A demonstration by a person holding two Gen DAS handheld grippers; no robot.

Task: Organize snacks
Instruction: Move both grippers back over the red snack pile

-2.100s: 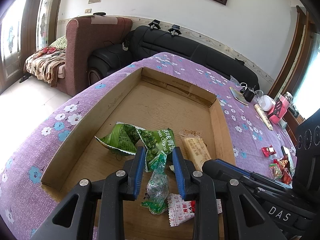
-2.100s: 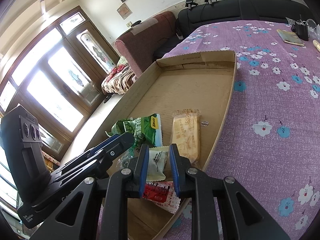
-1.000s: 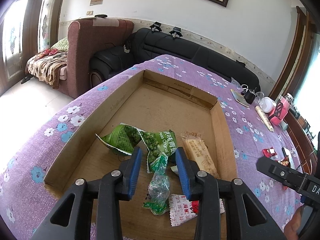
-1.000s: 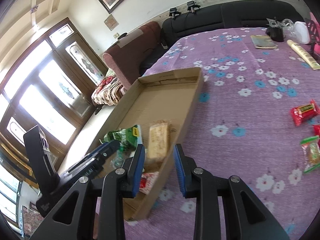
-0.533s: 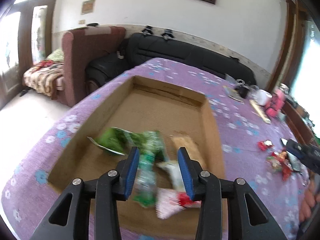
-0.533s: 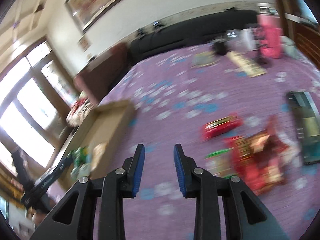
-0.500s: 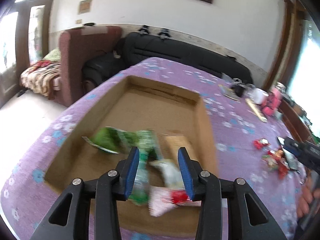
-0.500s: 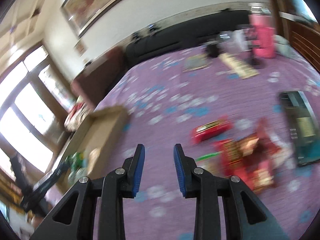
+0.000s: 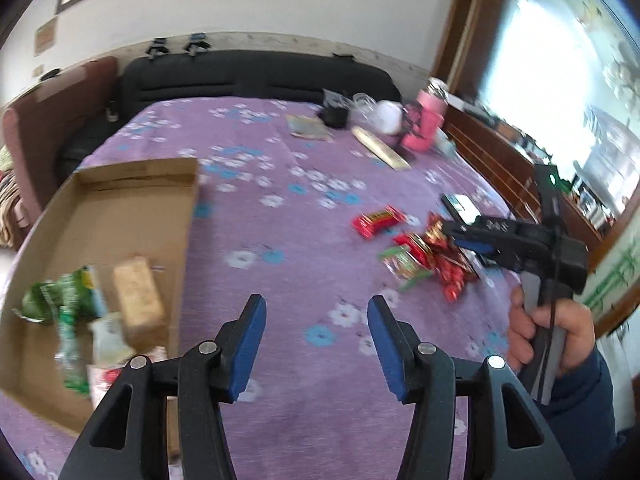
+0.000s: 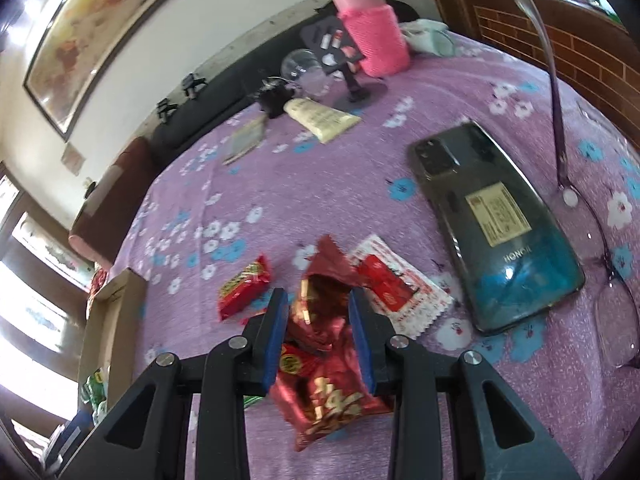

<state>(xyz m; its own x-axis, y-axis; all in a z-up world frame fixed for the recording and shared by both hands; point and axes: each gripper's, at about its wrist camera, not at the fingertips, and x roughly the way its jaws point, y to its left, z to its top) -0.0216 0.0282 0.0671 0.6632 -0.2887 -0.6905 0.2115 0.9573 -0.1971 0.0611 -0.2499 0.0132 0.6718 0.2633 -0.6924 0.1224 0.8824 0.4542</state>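
Purple flowered cloth [image 9: 296, 240] covers the table we work over, with a black sofa [image 9: 248, 74] behind it and a framed picture [image 10: 96, 40] on the wall. Our left gripper [image 9: 316, 320] hangs above bare cloth, its jaws opening, nothing between them. Left of it sits the box [image 9: 132, 216], a shallow cardboard tray. We note in it a tan bar [image 9: 138, 296], a green packet [image 9: 60, 292] beside that, and a white sachet [image 9: 110, 340] nearer us; all blurred. Well right of the box lies the loose heap of snacks: a red bar [image 9: 378, 220] apart on the cloth, then the red foil pile [image 9: 432, 256]. Our right gripper [image 10: 318, 312] is down over that pile, held by a hand [image 9: 548, 332] in a blue sleeve [image 9: 580, 404]. From its own camera we see the jaws narrow, straddling a red foil packet [image 10: 320, 344] that fills the gap. Whether the pads press the foil we cannot tell. Just beyond the tips lies a red-and-white packet [image 10: 396, 284], and the red bar sits to the left. A phone [image 10: 492, 224] lies face down to the right, spectacles [image 10: 616, 320] past it. At the far edge stand a pink-sleeved bottle [image 10: 376, 28], a cream tube [image 10: 320, 118] and a small booklet [image 10: 244, 140]
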